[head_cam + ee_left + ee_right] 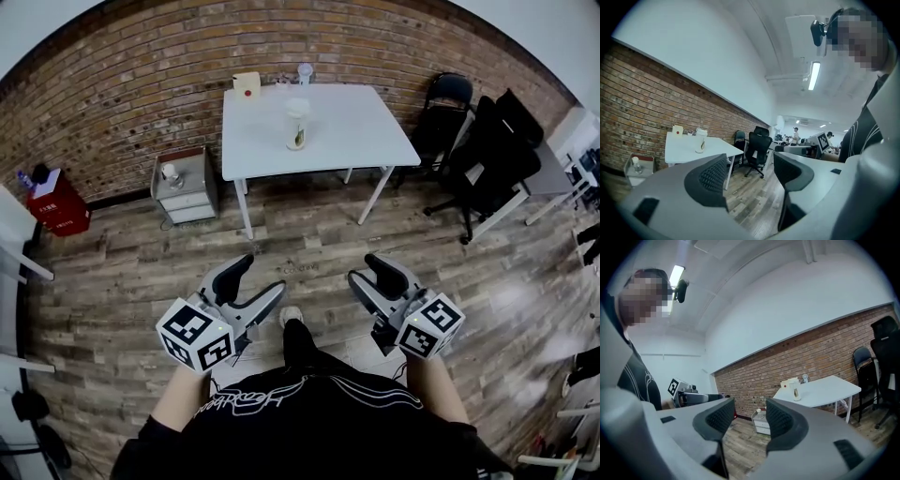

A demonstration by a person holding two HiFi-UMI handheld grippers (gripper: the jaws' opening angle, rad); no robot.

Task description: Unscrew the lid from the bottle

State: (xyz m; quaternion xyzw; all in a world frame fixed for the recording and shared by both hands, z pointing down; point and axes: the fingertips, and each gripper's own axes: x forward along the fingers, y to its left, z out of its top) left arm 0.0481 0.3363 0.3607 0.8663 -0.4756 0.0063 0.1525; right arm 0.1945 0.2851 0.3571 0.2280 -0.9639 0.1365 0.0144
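Head view: the tall cream bottle (pixel 296 129) with its white screw lid (pixel 297 105) stands upright on the white rectangular table (pixel 375 141) at 12 o'clock, well apart from both claws. A cream box (pixel 247 84) sits at the table's far edge, at 11 o'clock from the bottle. At 10 o'clock a grey drawer cabinet (pixel 187 192) has its drawers shut and carries a small clear bottle (pixel 170 173). The left gripper (pixel 258 281) at 7 o'clock and the right gripper (pixel 367 272) at 5 o'clock both point towards the table with nothing in them.

Left gripper view: the left gripper (pixel 750 171) has its jaws spread wide, with only floor between them. The bottle (pixel 700 140) shows at 10 o'clock on the table (pixel 679 152).

Right gripper view: the right gripper (pixel 747 418) has its jaws parted more narrowly, also empty. The bottle (pixel 796 391) stands at 2 o'clock.

What the bottle holds cannot be told. It is probably light, stiff and smooth, and tall enough to tip. One claw would best clamp the body at mid-height while the other takes the lid at its rim.
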